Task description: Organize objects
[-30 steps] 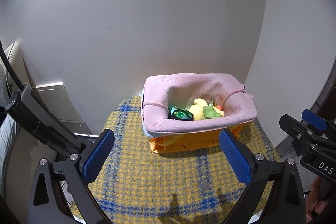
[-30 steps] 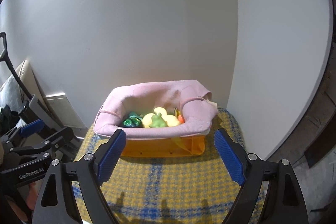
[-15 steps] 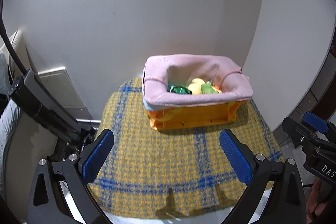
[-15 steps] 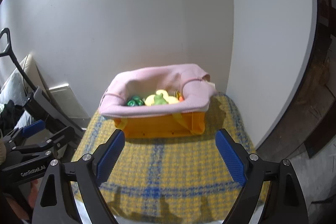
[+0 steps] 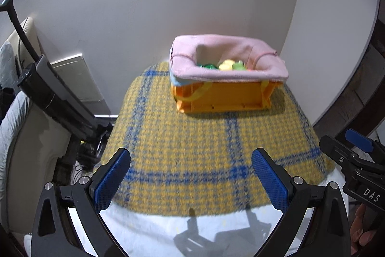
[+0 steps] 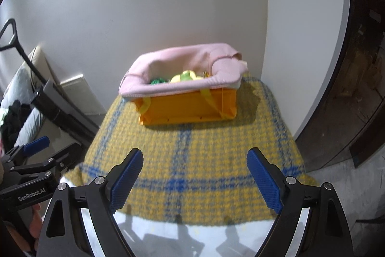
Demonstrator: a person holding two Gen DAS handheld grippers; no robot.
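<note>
Holding toys [image 5: 226, 65], pink-lined crate [image 5: 223, 98]

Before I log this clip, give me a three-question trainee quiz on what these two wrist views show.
1. True or false: the left tool is shut on a toy.
2. What covers the rim of the orange crate? A) pink cloth B) blue towel C) newspaper
3. Fill in: the crate stands on a yellow-and-blue checked ____.

Key: 1 false, both the left and the right tool are open and hold nothing. 2 A, the pink cloth folds over the rim, with the toys inside. 3 blanket.
</note>
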